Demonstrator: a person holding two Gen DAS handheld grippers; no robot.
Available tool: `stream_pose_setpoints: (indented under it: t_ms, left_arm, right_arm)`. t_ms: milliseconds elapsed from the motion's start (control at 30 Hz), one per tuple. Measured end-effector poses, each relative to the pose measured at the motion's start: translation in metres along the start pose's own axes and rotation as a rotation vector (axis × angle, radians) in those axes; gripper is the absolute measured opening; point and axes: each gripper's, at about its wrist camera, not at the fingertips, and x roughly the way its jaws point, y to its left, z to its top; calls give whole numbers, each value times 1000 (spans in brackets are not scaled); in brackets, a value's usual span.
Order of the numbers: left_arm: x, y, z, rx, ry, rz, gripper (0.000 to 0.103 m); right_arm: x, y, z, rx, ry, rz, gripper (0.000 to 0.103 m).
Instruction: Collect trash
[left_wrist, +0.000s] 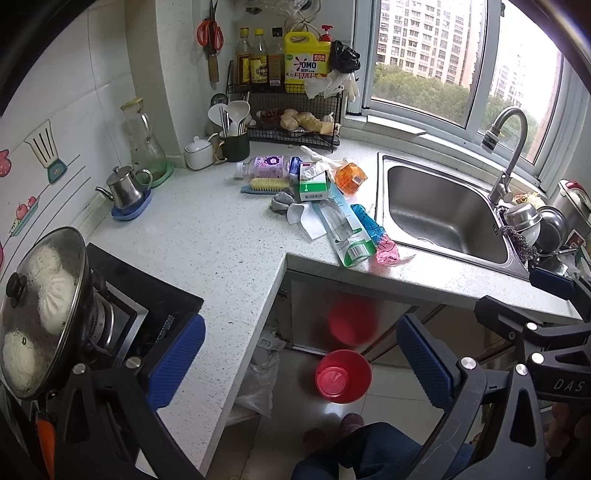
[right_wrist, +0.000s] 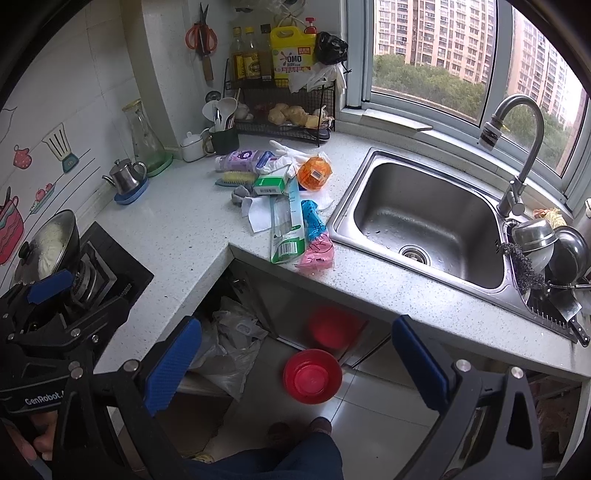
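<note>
A heap of trash lies on the white counter left of the sink: a purple bottle (left_wrist: 263, 166) (right_wrist: 240, 160), an orange plastic box (left_wrist: 351, 178) (right_wrist: 314, 173), a green-white carton (left_wrist: 313, 187) (right_wrist: 270, 185), a long clear wrapper (left_wrist: 341, 225) (right_wrist: 286, 225), a blue-pink packet (left_wrist: 375, 234) (right_wrist: 316, 236), white tissue (left_wrist: 308, 221) (right_wrist: 258, 216). A red bin (left_wrist: 343, 376) (right_wrist: 312, 376) stands on the floor below the counter. My left gripper (left_wrist: 299, 362) and right gripper (right_wrist: 295, 365) are both open, empty, held above the floor near the bin.
A steel sink (left_wrist: 443, 210) (right_wrist: 424, 218) with faucet (right_wrist: 517, 147) is at right, with bowls (right_wrist: 546, 240) beside it. A lidded pot (left_wrist: 40, 306) sits on the stove at left. A kettle (left_wrist: 125, 188), jar, utensil cup and a wire rack (left_wrist: 291, 110) line the back.
</note>
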Motion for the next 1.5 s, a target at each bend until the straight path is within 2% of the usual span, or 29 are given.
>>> stream_pose_setpoints:
  t_ms: [433,800,1000,1133,1333,1367,1433,1500]
  left_arm:
    - [18,6,15,-4,15,-6,103]
    - [56,18,35,-65,67,33,103]
    - [85,21,48,-112,106,72,103]
    - [108,21,62,-194,151,40,103]
    - [140,4,78,-194,167,55,103]
    - [145,2,79,-196,176,59,103]
    - [158,-4,80,-195,200,74,103]
    - [168,-10,81,-188,227,106,103]
  right_arm:
    - [13,0,17,-10,17,-4,103]
    - [53,-13,58,-62,48,-16,103]
    - [97,-29,83,-103,120,5,103]
    - [126,-36,100,-150,165,11,103]
    - [175,-53,115,-205,258,46,102]
    - [183,-56,116,-208,277,56,102]
    - [200,-59,116,-214,321,78,92]
    - [219,-62,117,-230,364,93,87]
